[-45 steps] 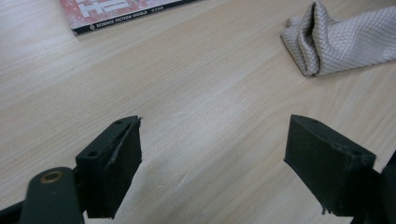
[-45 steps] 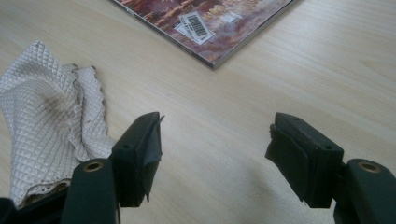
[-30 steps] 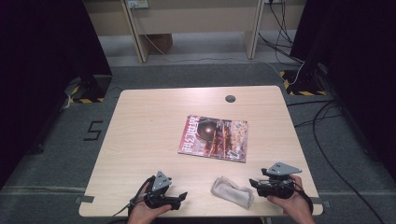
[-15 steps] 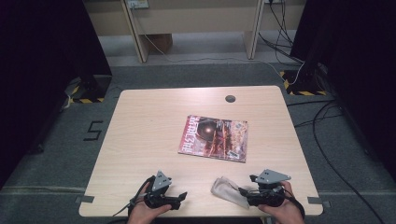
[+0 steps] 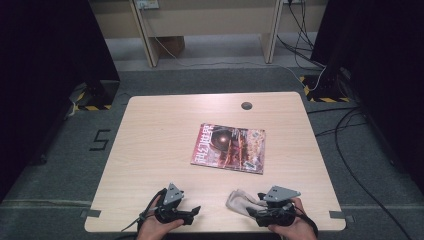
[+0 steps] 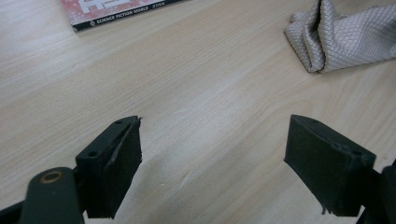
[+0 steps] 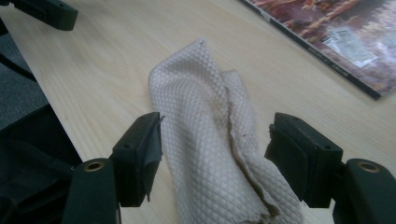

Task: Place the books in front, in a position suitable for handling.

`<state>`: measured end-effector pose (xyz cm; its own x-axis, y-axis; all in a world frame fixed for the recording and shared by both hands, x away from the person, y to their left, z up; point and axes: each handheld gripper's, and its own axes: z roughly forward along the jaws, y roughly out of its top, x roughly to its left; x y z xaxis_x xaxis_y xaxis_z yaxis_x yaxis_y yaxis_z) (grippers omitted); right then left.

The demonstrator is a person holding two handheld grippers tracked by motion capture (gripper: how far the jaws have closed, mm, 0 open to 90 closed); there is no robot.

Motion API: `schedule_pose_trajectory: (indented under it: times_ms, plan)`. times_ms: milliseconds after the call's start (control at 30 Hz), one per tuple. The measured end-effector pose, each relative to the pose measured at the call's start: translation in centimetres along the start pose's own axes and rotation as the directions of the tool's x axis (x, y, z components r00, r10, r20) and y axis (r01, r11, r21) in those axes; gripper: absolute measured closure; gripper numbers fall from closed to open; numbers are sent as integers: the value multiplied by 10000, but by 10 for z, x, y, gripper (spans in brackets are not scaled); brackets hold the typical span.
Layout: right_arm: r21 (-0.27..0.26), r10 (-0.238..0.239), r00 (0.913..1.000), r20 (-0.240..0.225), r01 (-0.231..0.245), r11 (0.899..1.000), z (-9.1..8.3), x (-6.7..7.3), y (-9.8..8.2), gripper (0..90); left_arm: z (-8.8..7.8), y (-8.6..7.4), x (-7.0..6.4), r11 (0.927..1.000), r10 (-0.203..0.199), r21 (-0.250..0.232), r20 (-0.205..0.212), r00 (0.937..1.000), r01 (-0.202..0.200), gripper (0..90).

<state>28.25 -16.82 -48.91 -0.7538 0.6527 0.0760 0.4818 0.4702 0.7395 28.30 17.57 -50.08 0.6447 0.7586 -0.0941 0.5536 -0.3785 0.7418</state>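
A crumpled beige waffle-weave cloth (image 5: 239,200) lies near the table's front edge. My right gripper (image 5: 253,212) points left at it. In the right gripper view the cloth (image 7: 205,116) runs between the wide-spread jaws of my right gripper (image 7: 215,154), which stands open, with no clear squeeze on the fabric. My left gripper (image 5: 196,210) rests at the front left, and its jaws (image 6: 212,163) stand open over bare wood. From there the cloth (image 6: 336,39) lies off to the upper right. A red magazine (image 5: 229,148) lies flat at mid-table.
The wooden table (image 5: 160,130) has a round cable hole (image 5: 246,105) near its far edge. The magazine's corner (image 6: 112,9) and its edge (image 7: 336,37) appear in the gripper views. Part of the left gripper (image 7: 46,11) shows beyond the cloth. Cables lie on the floor at the right.
My right gripper has slid left along the front edge onto the cloth, which now lies between its jaws. The left gripper has stayed put.
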Motion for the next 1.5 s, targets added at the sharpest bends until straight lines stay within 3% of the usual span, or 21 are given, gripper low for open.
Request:
schedule_pose_trajectory:
  times_ms: [433, 600, 633, 833, 1300, 1500]
  plan:
    - [862, -214, 9998, -10, 214, 9960, 15, -1, -4, 485, 2, 0, -1, 10000, 48, 35, 16, 10000, -48, 181]
    - [917, -164, 9999, -27, 166, 9956, 16, -3, -5, 569, 2, 0, -1, 10000, 79, 47, -9, 10000, -79, 181]
    - [865, -213, 9998, 31, 210, 9960, 15, -5, -6, 627, 2, 0, -1, 10000, 76, 20, -2, 10000, -76, 181]
    - [847, -261, 9996, 102, 251, 9961, 13, -7, -6, 693, 2, 0, -2, 9999, 144, 64, -13, 9999, -144, 181]
    - [878, -77, 9930, 1180, -27, 9961, 0, -32, -9, 743, 1, 1, -2, 9998, 177, 25, -7, 9998, -177, 181]
    - [803, 239, 9844, 1744, -384, 9960, -9, -51, -12, 748, 1, 1, -2, 9998, 192, 10, -26, 9998, -192, 181]
